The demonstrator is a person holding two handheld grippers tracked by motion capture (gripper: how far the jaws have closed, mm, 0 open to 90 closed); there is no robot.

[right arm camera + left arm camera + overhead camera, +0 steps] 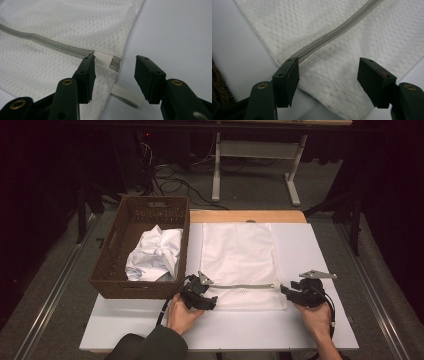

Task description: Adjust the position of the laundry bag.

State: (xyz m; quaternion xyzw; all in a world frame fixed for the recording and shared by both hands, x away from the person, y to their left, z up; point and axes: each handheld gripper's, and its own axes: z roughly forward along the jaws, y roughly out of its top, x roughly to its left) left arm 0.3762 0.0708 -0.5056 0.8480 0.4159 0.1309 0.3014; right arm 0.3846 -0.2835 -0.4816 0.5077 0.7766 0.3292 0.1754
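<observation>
On the white table (310, 330), I am holding both grippers spread at a mesh bag's (240, 255) zipper (247, 286) ends.
Left gripper (328, 75), right gripper (115, 75) gripping nothing; wicker basket (112, 270) holding crumpled white cloth (155, 254).

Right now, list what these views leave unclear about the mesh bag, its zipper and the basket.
- Zipper slider: the right gripper view shows the zipper's end beside a jaw, too small to tell whether it is fully shut.
- Mesh laundry bag: flat and opaque in the high view; contents cannot be told.
- Wicker basket: crumpled white cloth covers its floor.
- Zipper: its far end is cut off at the left gripper view's top edge.
</observation>
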